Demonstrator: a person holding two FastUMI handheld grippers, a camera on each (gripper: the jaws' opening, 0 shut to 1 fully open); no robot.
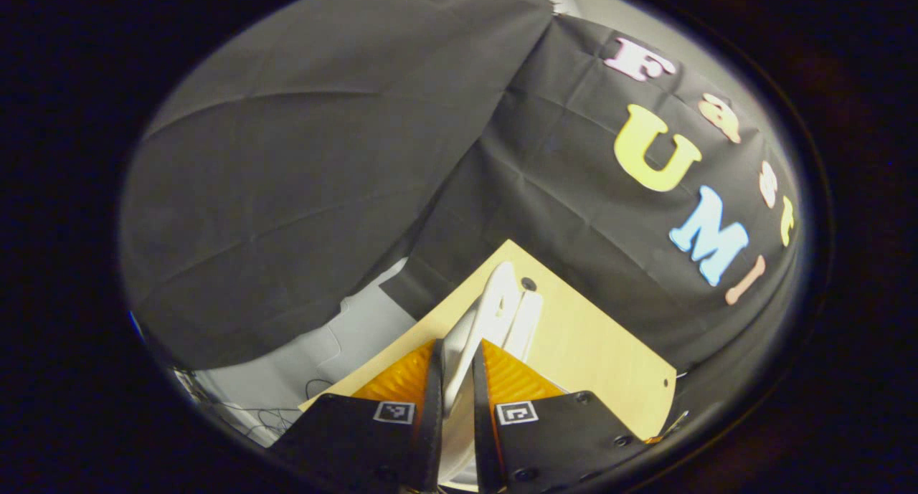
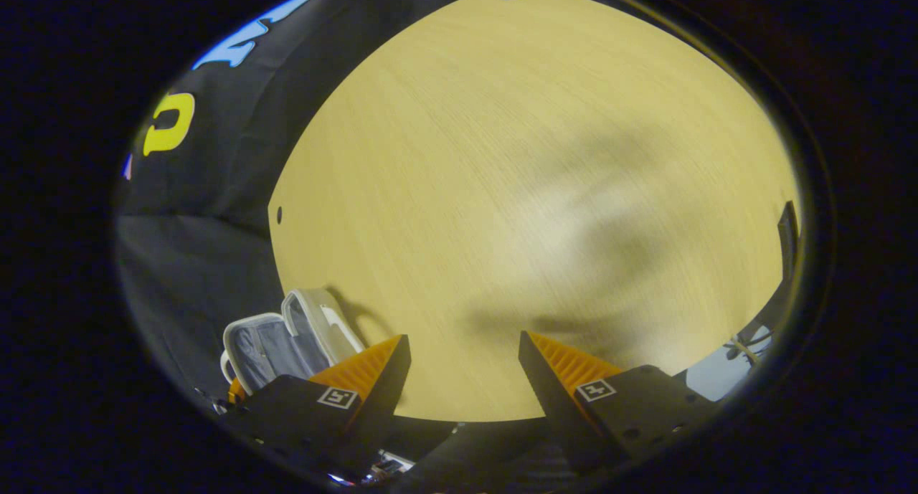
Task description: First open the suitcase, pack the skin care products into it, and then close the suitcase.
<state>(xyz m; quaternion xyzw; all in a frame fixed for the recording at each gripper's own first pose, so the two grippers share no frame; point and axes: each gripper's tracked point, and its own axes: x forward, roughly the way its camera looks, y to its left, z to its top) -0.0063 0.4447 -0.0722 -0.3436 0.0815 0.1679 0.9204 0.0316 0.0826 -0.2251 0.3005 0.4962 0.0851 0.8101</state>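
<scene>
- No brand name or readable label shows on the suitcase (image 2: 287,340); the one writing on the tools is a small square black-and-white marker on each finger, a pattern and not words.
- In the right gripper view the suitcase stands open on the table (image 2: 531,193), low and to the left of the right gripper (image 2: 465,361), just beyond its left finger.
- Its two pale halves are spread apart: the nearer half shows a grey-blue lining, the farther half stands more upright with a handle on its outer face. What lies inside I cannot make out.
- The right gripper has its fingers spread wide, with bare wooden tabletop between them and nothing held.
- In the left gripper view the left gripper (image 1: 459,372) has its fingers drawn close on a pale, thin edge that runs up between them and on past the tips. It looks like the rim of a suitcase half (image 1: 502,315), with a handle-shaped part right ahead of the tips.
- Both fingers appear to press on that rim.
- Beyond the tips the wooden table runs on under the pale shell, a small dark hole beside the shell's top, and dark cloth hangs behind.
</scene>
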